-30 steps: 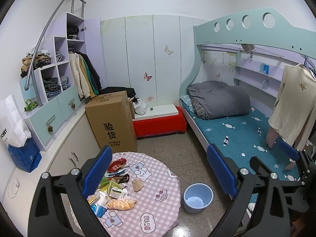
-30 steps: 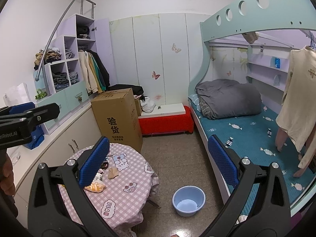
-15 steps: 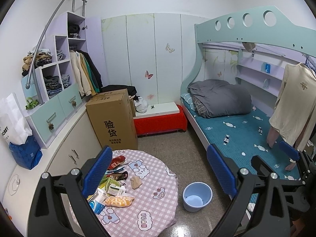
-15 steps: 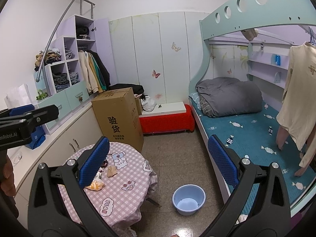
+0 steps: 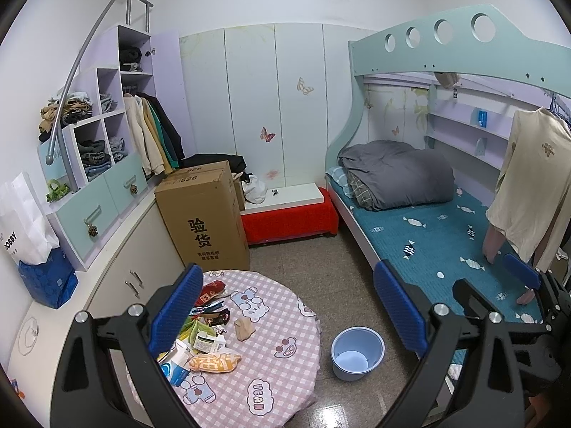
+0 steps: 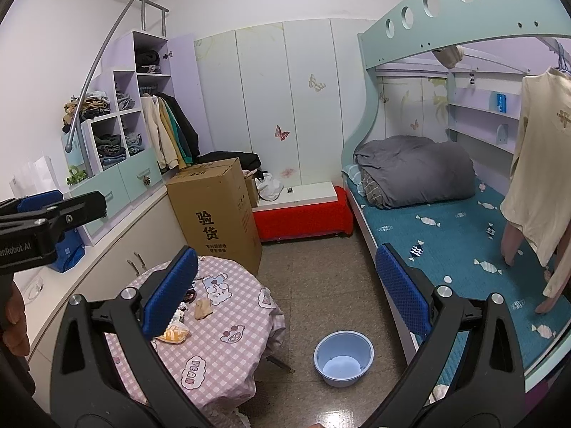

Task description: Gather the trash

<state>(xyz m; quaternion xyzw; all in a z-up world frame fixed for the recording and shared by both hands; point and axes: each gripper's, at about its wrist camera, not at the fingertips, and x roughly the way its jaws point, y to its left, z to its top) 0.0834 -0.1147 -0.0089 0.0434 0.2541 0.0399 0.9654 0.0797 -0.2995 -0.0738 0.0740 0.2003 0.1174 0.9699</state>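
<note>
A pile of trash (image 5: 203,335) lies on the left part of a round table with a pink checked cloth (image 5: 271,367): wrappers, small cartons, an orange snack bag (image 5: 214,362), a crumpled brown paper (image 5: 244,329). The orange snack bag (image 6: 172,334) and the brown paper (image 6: 202,309) also show in the right wrist view. An empty light-blue bucket (image 5: 357,353) stands on the floor right of the table, also in the right wrist view (image 6: 343,357). My left gripper (image 5: 285,315) is open and empty, high above the table. My right gripper (image 6: 285,292) is open and empty, farther back.
A tall cardboard box (image 5: 203,217) stands behind the table. A red low bench (image 5: 289,219) sits at the far wall. A bunk bed (image 5: 446,235) with a grey duvet fills the right side. Cabinets and shelves (image 5: 107,185) line the left wall.
Both grippers have drawn back and risen a little, so the table and bucket sit slightly lower and smaller in view. Both stay open.
</note>
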